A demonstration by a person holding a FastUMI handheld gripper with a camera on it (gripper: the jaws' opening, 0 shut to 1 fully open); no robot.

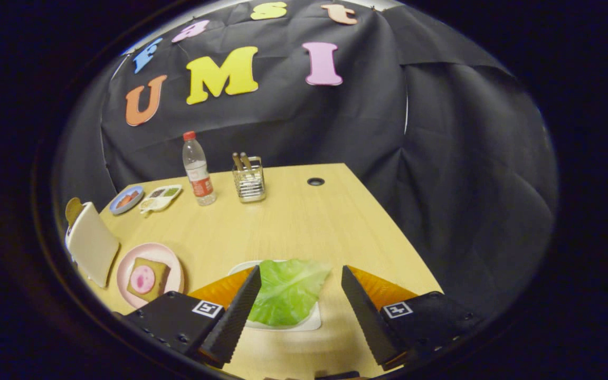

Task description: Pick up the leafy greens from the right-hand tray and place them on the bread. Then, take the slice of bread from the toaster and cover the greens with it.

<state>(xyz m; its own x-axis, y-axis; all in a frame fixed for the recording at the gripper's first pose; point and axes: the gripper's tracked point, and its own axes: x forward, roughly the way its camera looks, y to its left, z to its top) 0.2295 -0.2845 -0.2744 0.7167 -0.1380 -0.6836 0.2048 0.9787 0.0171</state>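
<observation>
A green leaf of leafy greens (pixel 288 290) lies on a white tray (pixel 312 322) on the wooden table, right between my fingers and a little below them. My gripper (pixel 301 277) is open, with the fingers wide apart on either side of the leaf and not touching it. To the left of the fingers a pink plate (pixel 148 253) holds a slice of bread (pixel 148 278) topped with a pink round slice. Further left stands a white toaster (pixel 90 245), and a brown bread slice (pixel 73 208) sticks out of its top.
At the back of the table stand a plastic water bottle (pixel 197 169) and a wire holder with utensils (pixel 249 179). A small blue plate (pixel 126 199) and a white divided dish (pixel 160 198) lie at the back left. The table's right edge runs close to the tray.
</observation>
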